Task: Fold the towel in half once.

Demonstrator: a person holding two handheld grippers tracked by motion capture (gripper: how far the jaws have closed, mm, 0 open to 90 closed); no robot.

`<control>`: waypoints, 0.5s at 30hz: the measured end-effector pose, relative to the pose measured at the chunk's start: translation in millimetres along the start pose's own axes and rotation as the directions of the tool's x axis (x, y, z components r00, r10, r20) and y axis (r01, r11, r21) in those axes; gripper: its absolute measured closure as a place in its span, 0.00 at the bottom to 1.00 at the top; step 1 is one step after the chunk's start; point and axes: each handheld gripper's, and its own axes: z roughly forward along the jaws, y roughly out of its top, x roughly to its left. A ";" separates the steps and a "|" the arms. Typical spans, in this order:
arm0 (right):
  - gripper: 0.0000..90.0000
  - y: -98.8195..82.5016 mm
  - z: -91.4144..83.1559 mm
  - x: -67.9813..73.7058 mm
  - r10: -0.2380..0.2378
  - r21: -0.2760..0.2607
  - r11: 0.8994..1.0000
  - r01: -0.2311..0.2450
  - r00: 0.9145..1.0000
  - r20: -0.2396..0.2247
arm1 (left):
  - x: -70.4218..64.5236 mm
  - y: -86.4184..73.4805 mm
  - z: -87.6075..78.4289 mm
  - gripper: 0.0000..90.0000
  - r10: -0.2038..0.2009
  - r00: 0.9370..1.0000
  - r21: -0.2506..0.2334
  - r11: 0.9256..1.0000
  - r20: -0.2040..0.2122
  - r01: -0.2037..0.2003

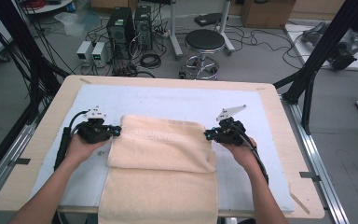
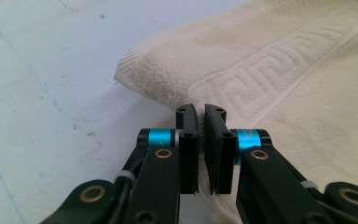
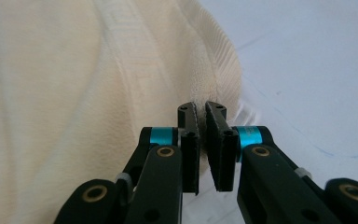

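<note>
Cream towel [image 1: 161,158] folded mid-desk, draping over near edge, left claw [image 1: 116,131] pinching its left edge, right claw [image 1: 208,135] clamped on its right edge

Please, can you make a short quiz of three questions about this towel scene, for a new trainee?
1. True or false: the left gripper is shut on the towel.
2. Which edge does the right gripper pinch? A. a side edge B. the end hanging over the table
3. Fill in: the towel lies on a pale ____ mat.

Key: 1 true; 2 A; 3 blue.
</note>
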 end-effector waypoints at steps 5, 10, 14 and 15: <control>0.94 5.8 -38.7 33.6 -0.088 -0.042 0.995 0.088 0.996 -0.005 | -26.0 -7.5 -43.8 0.93 0.073 0.997 -0.074 0.995 0.032 -0.071; 0.93 2.2 -76.2 77.1 -0.162 -0.093 0.984 0.154 0.983 -0.085 | -55.7 -32.8 -83.9 0.93 0.122 0.979 -0.100 0.989 0.165 -0.106; 0.71 -8.2 -83.1 95.6 -0.149 -0.109 0.985 0.132 0.976 -0.157 | -61.9 -47.4 -95.2 0.69 0.156 0.961 -0.122 0.984 0.227 -0.131; 0.71 -10.4 -80.5 95.2 -0.143 -0.090 0.987 0.131 0.979 -0.144 | -58.5 -48.0 -93.1 0.66 0.136 0.966 -0.119 0.987 0.218 -0.111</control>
